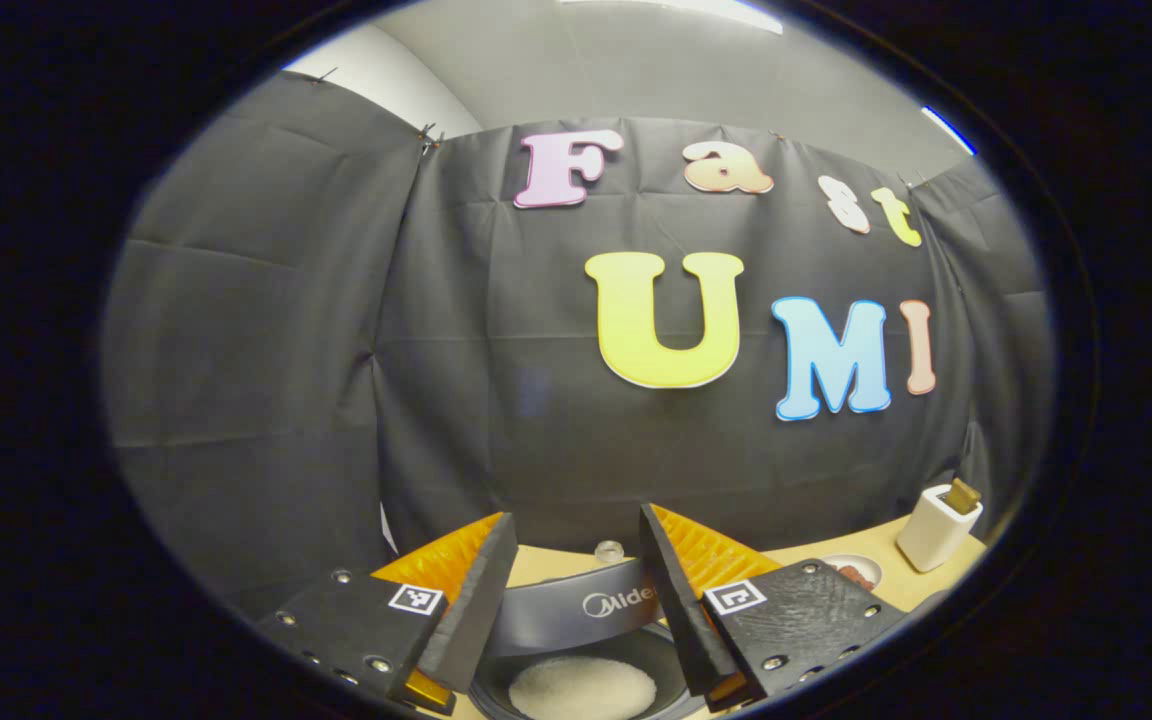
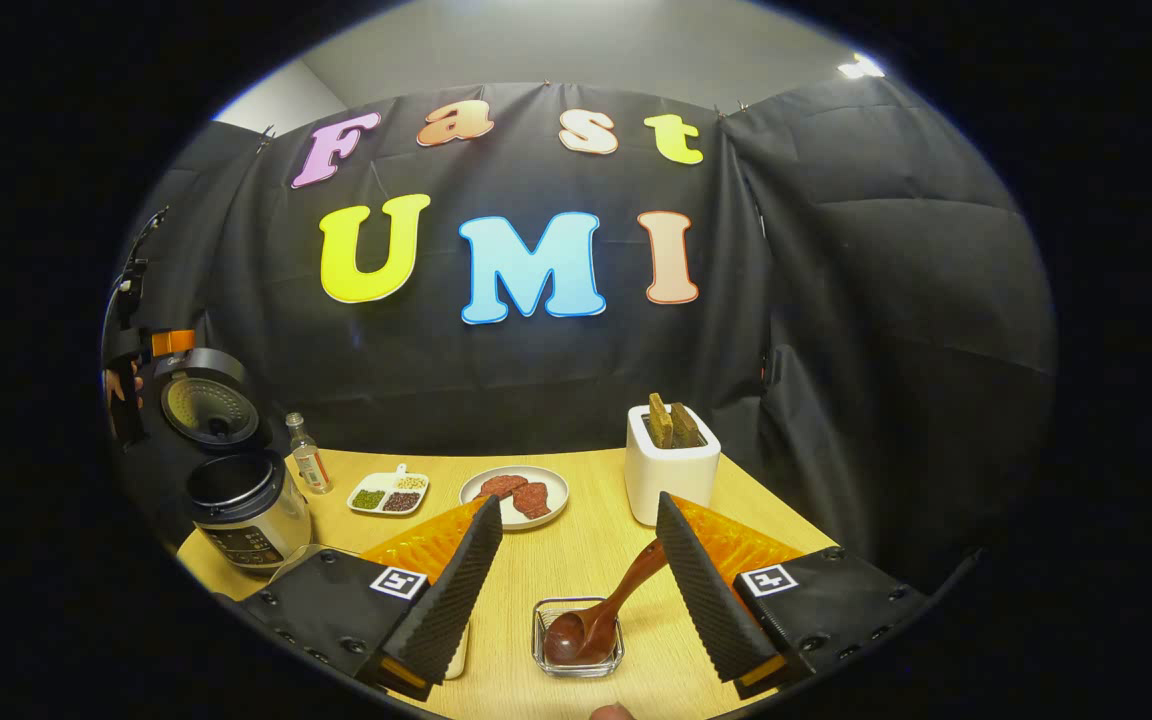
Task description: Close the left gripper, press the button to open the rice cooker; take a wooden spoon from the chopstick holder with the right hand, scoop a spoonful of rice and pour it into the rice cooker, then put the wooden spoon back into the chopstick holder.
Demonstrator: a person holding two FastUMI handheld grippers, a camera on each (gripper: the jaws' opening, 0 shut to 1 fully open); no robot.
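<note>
Right gripper (image 2: pixel 576 585) jaws wide apart holding nothing, wooden spoon (image 2: pixel 601 615) resting with its bowl in a small glass dish (image 2: pixel 577 638) on the table (image 2: pixel 596 540), left gripper (image 1: pixel 576 590) spread open above the rice cooker (image 1: pixel 576 640), white rice inside, lid up, white holder (image 2: pixel 672 465) beyond.

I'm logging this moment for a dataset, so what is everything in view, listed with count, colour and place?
Rice cooker: one, silver and black, lid up, table's left edge.
Bottle: one, clear, beside the cooker.
Divided dish: one, white, holding beans, centre-left.
Plate: one, white, with reddish food, centre.
Holder: one, white, brown utensils inside, back right.
Wooden spoon: one, dark brown, bowl resting in the glass dish.
Glass dish: one, clear, front.
Table: one, light wood.
Left gripper: open, above the cooker.
Right gripper: open, over the spoon.
</note>
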